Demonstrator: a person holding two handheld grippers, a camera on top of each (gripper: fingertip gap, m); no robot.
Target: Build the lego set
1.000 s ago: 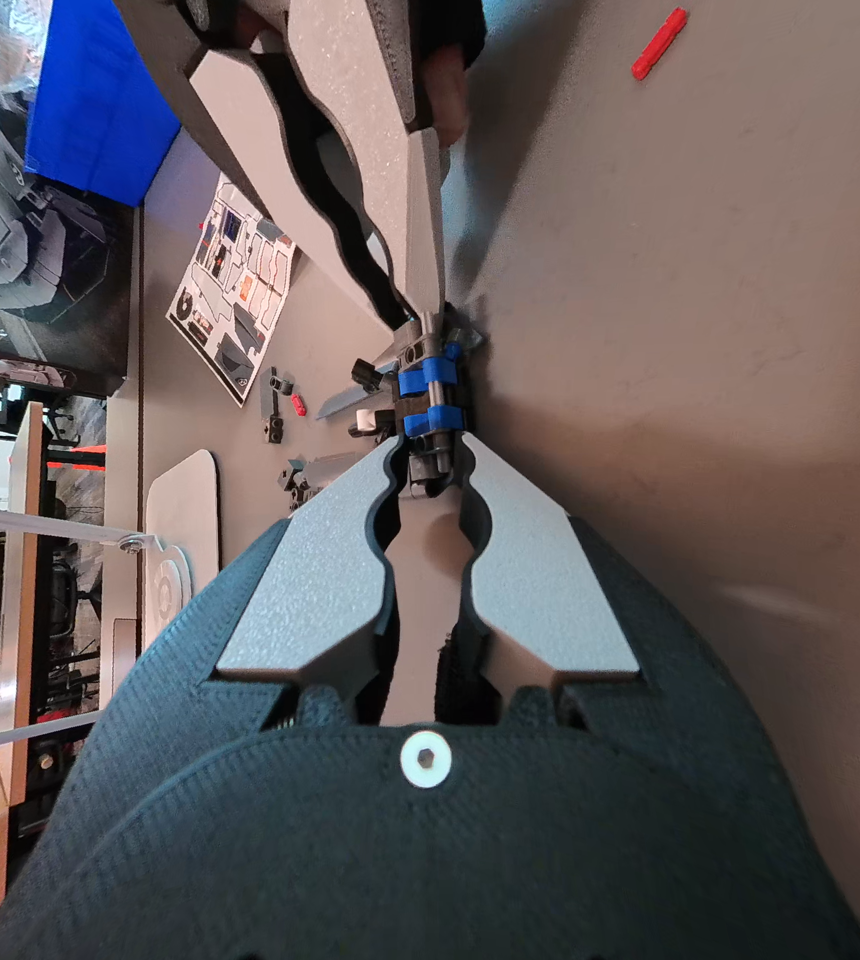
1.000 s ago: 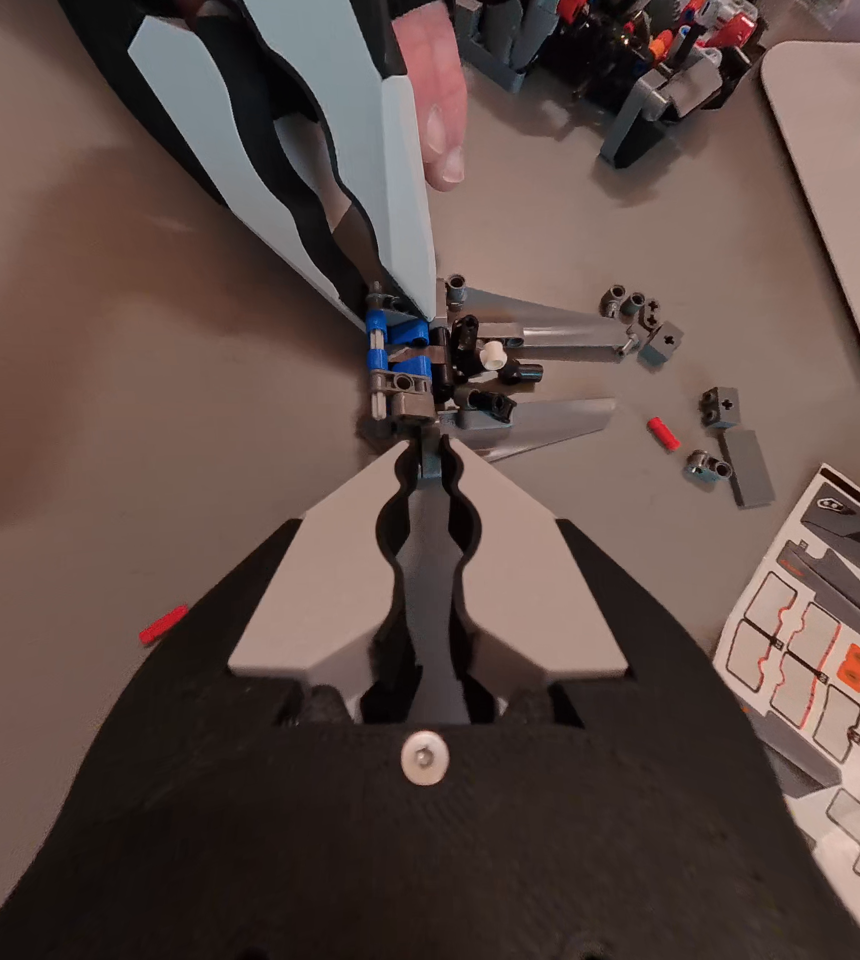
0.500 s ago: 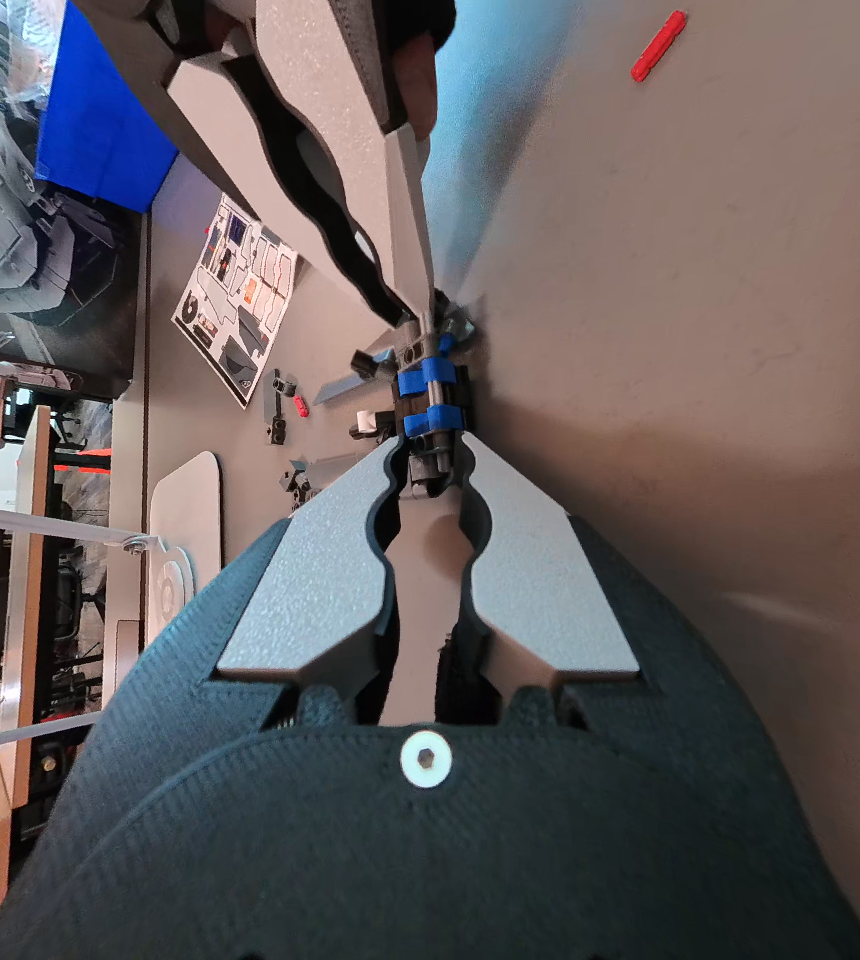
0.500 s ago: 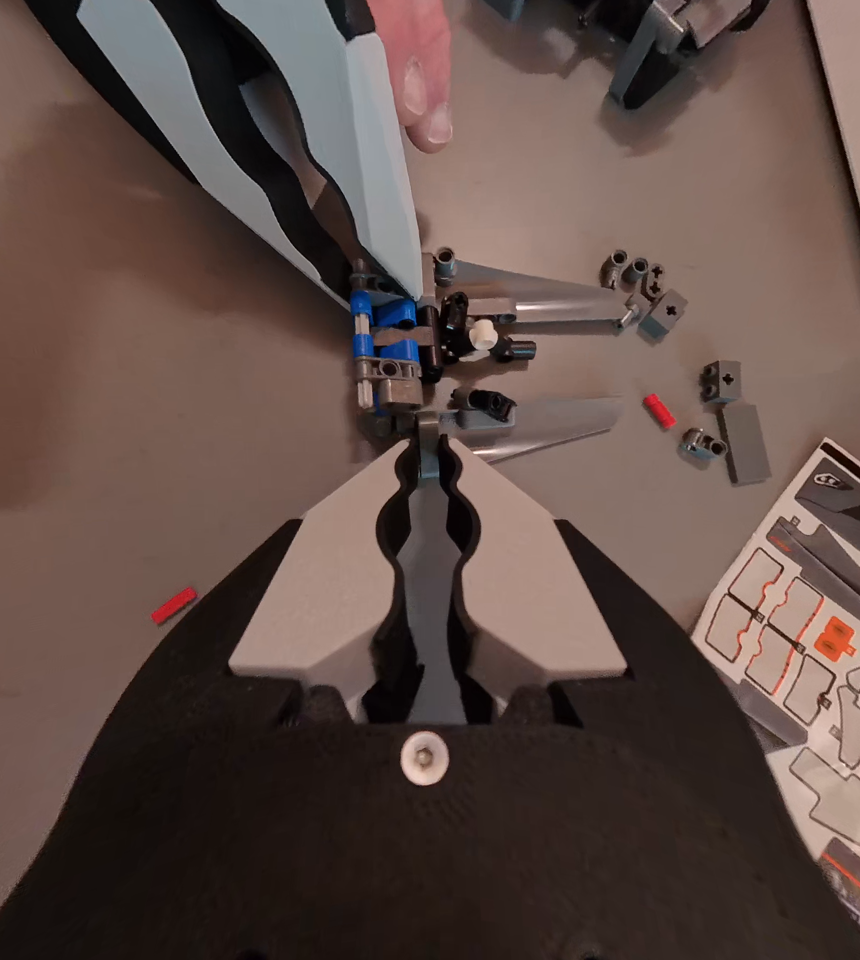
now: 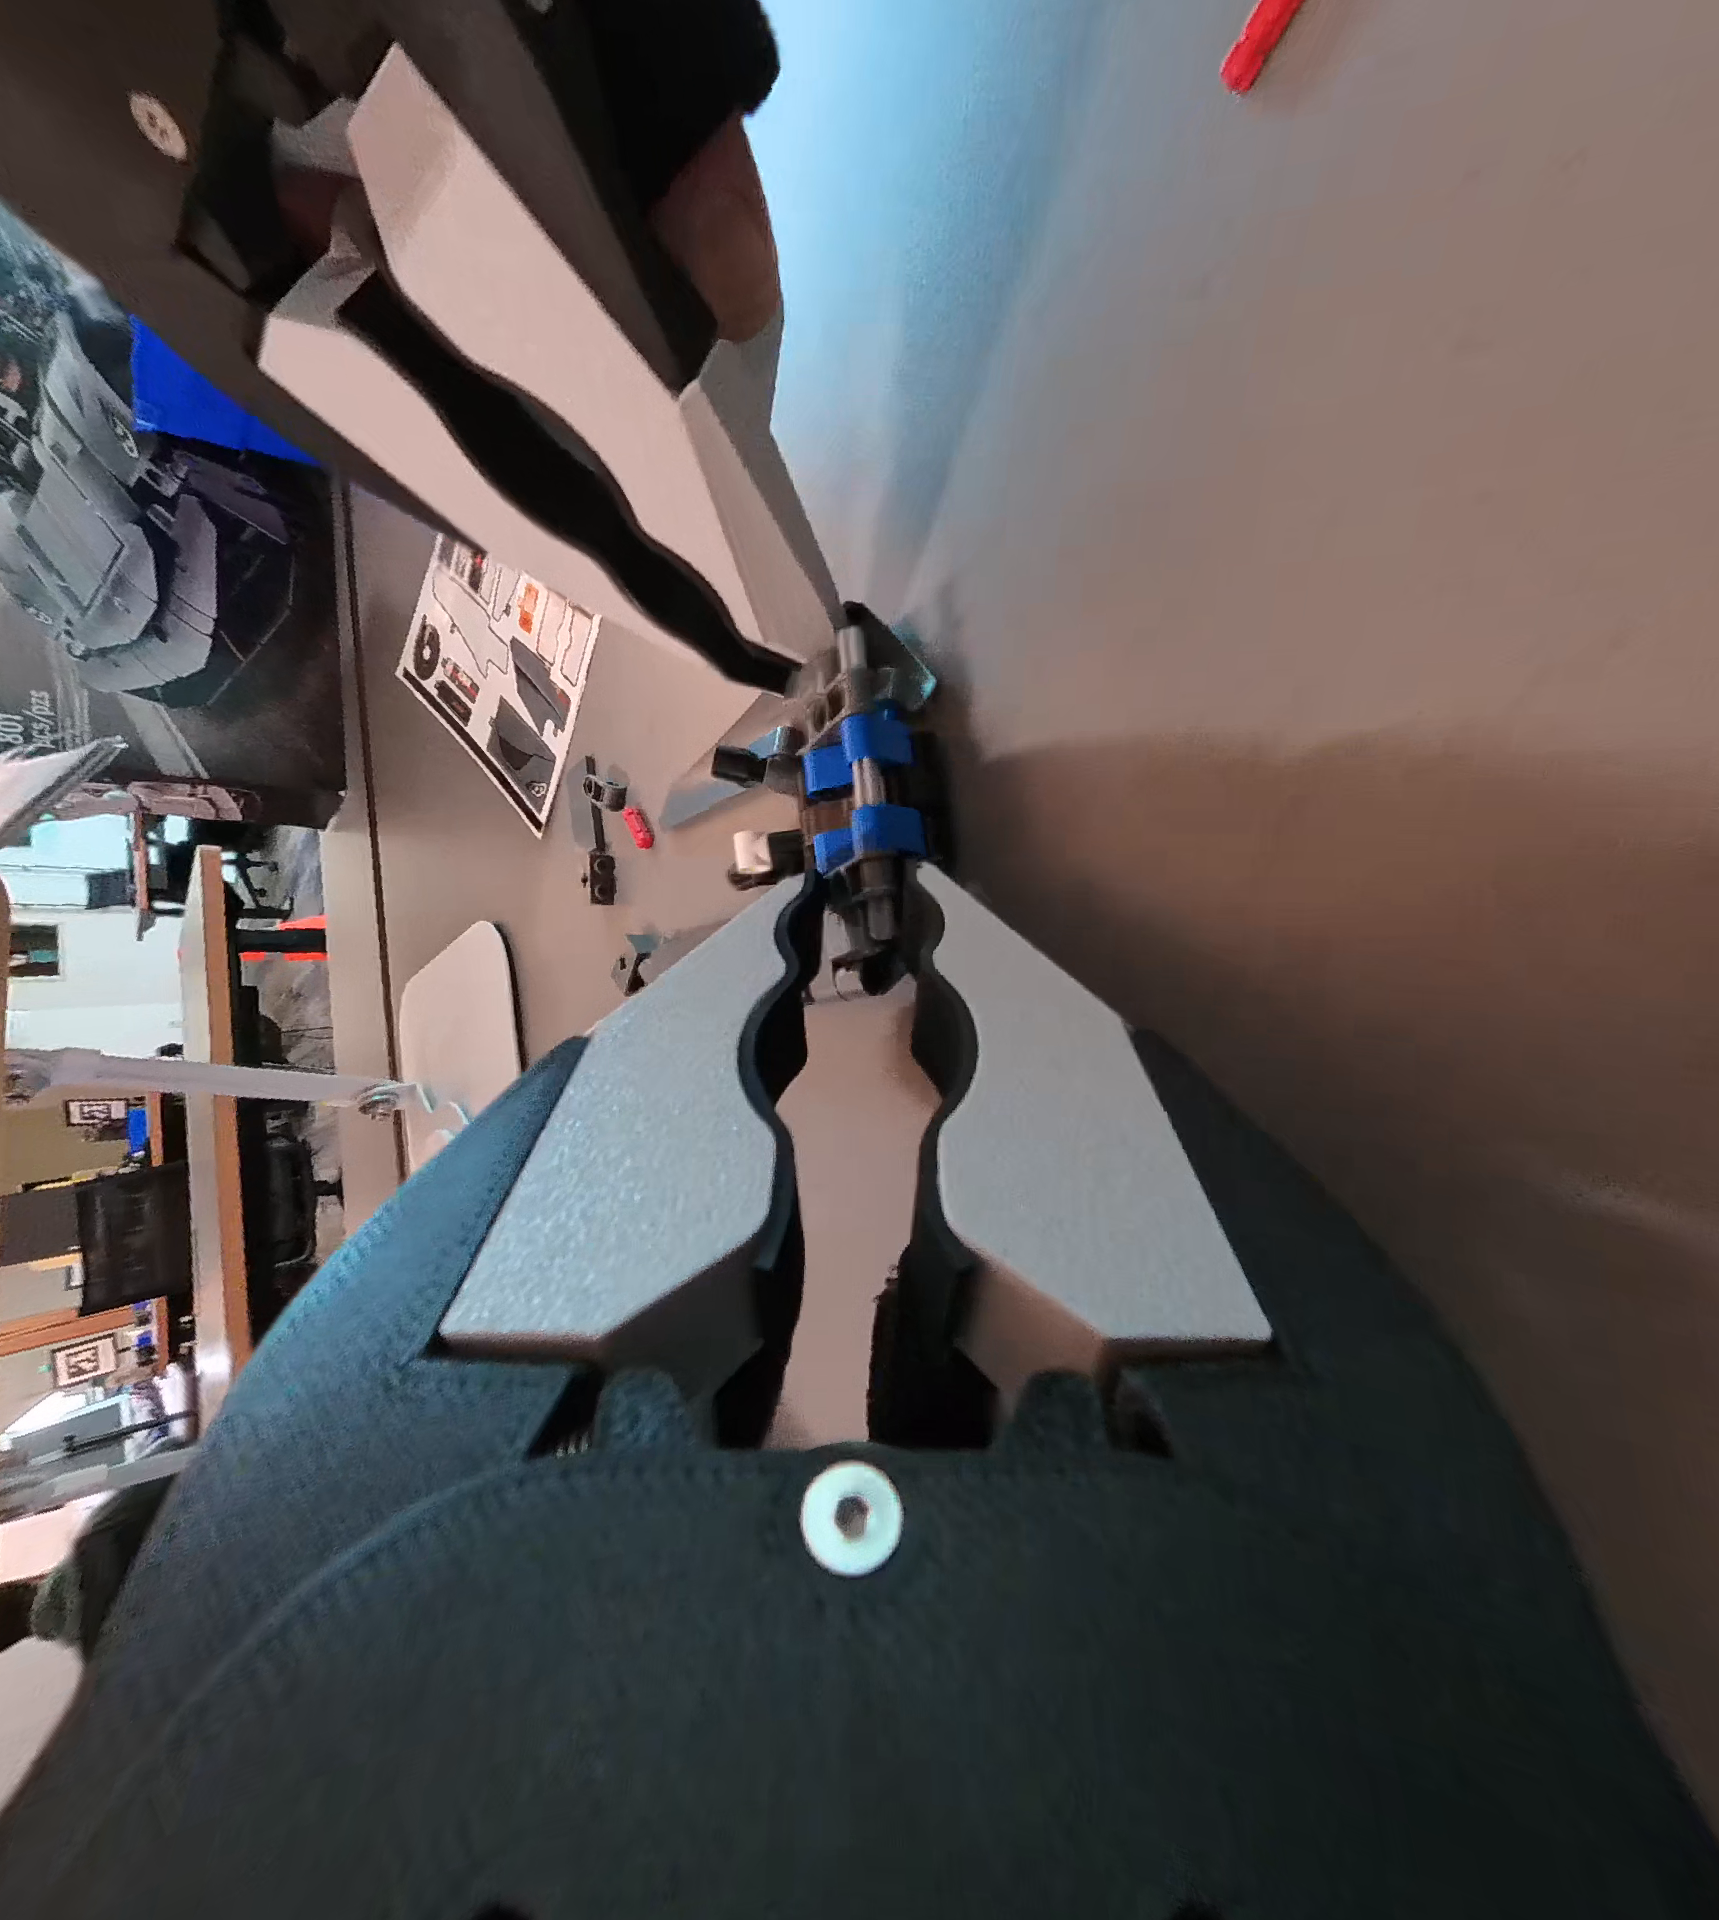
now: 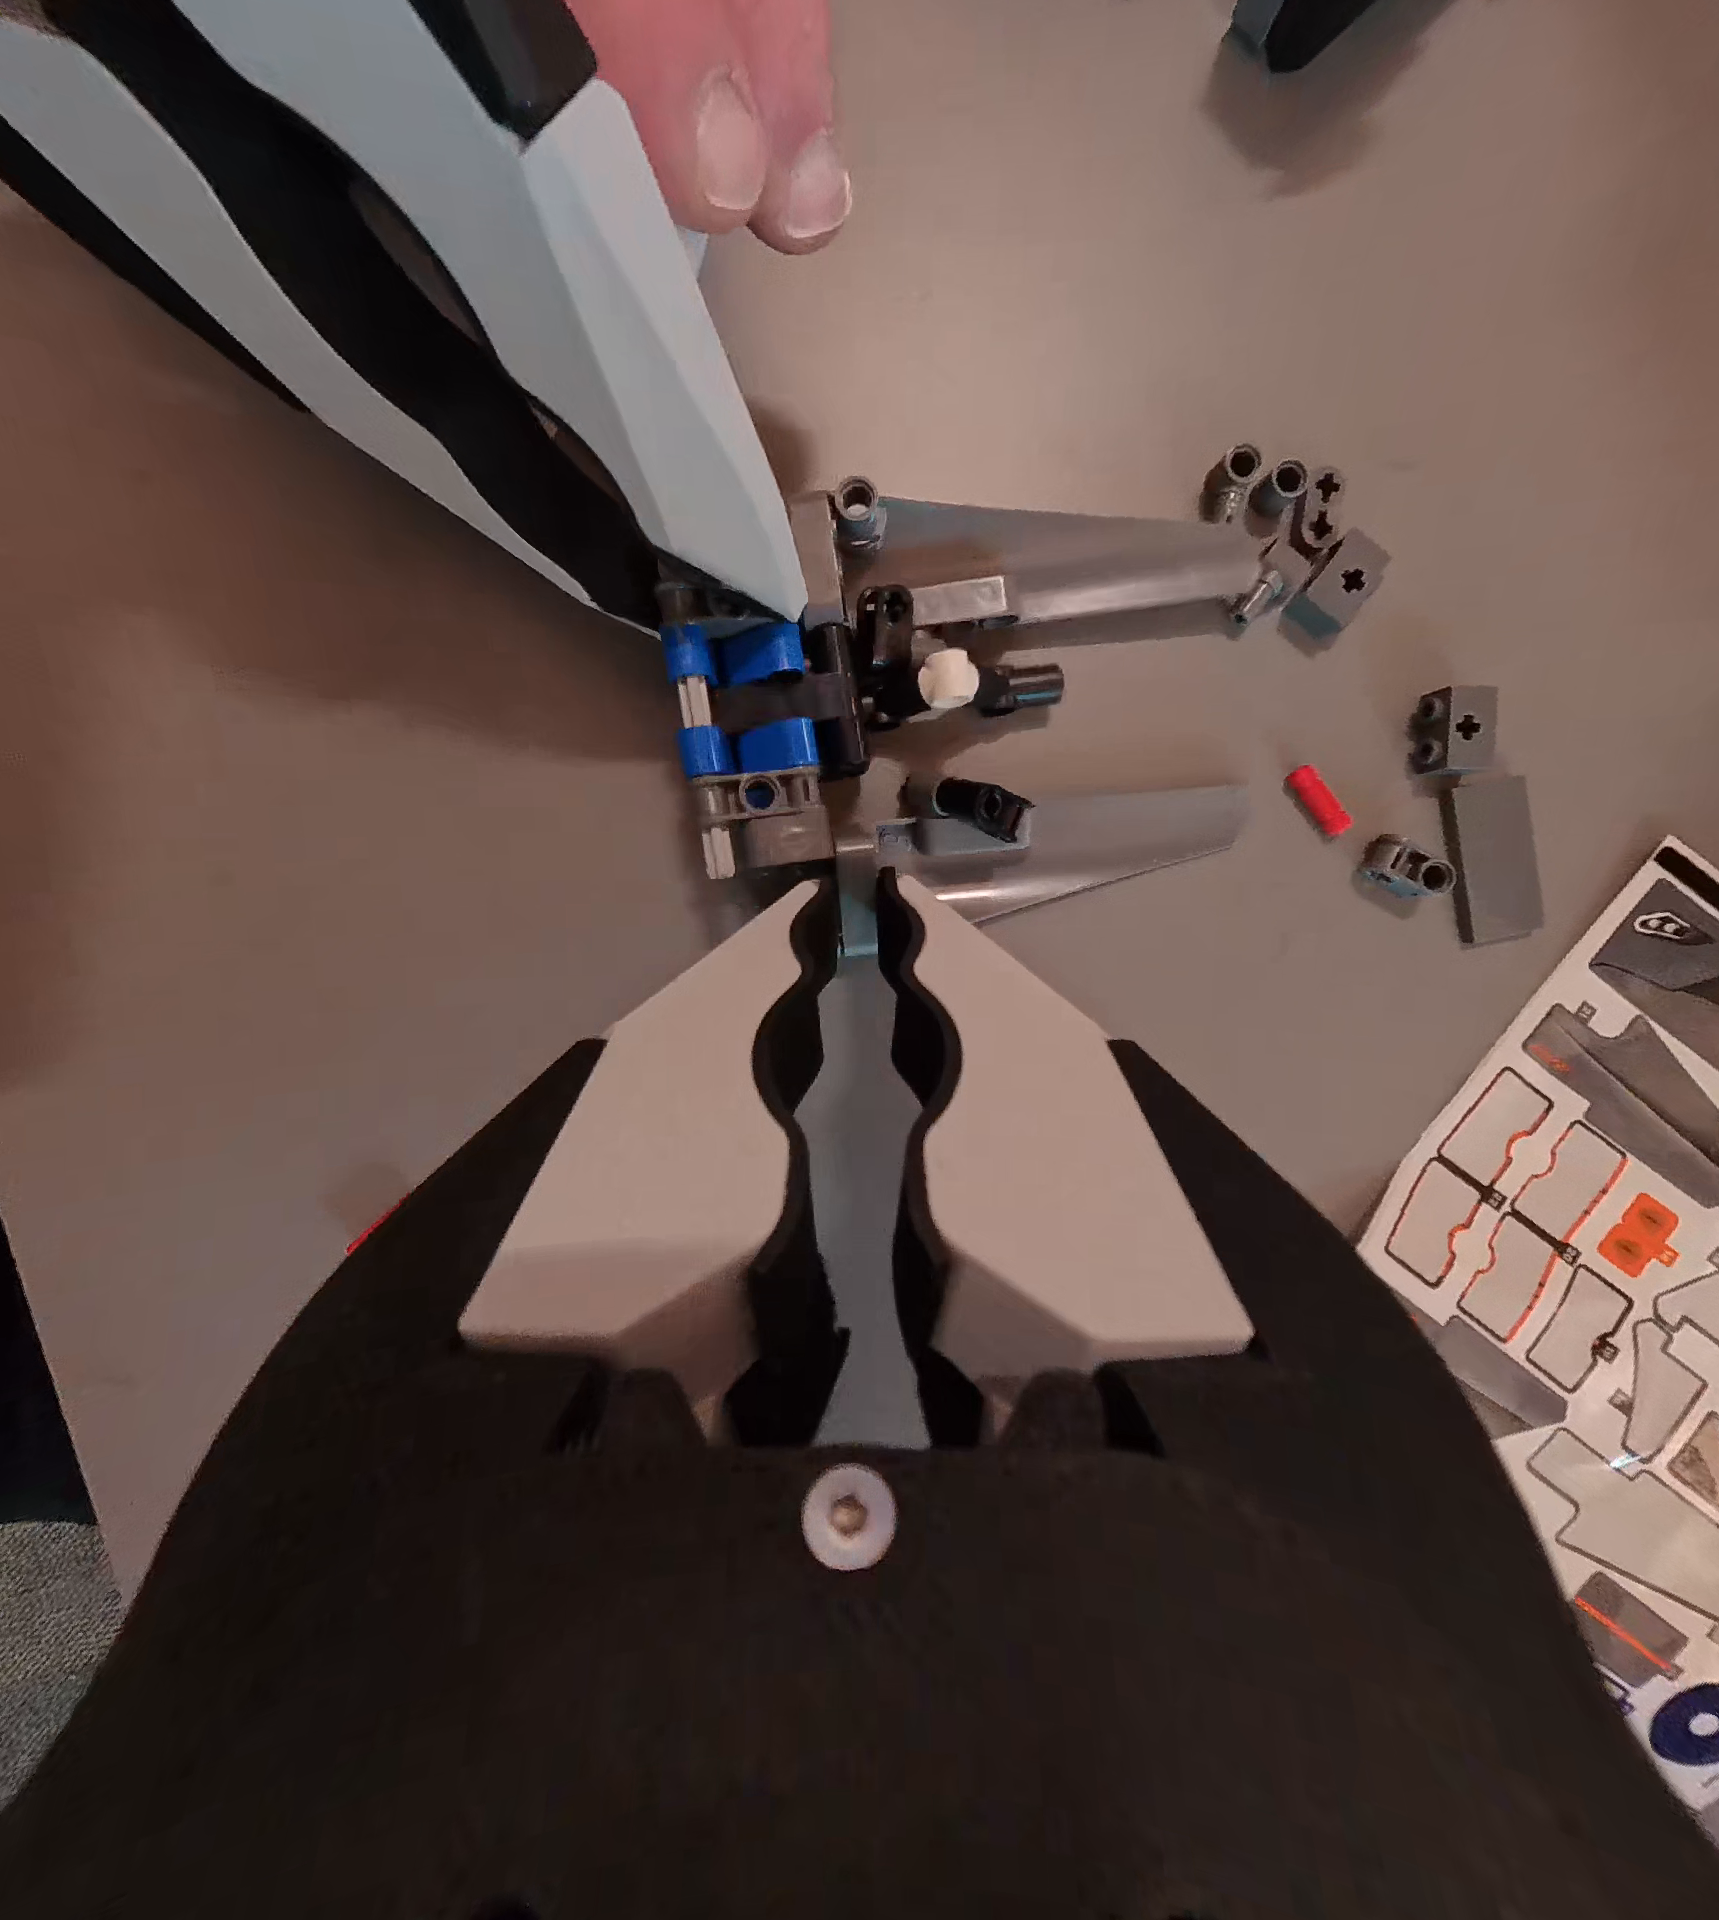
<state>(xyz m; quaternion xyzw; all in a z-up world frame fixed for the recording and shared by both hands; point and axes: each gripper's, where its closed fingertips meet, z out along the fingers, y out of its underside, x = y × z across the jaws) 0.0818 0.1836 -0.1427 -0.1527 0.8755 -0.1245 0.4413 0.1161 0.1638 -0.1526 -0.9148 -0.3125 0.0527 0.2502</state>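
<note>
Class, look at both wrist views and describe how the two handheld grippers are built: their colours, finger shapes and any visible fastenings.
Both look alike. The left gripper and the right gripper each have a black, ridged-textured body with a silver screw at its centre. Their fingers are pale grey wedges tapering to a tip, with wavy black inner edges. No cables show. A dark cuff edge shows beside the right gripper's handle in the left wrist view.
</note>
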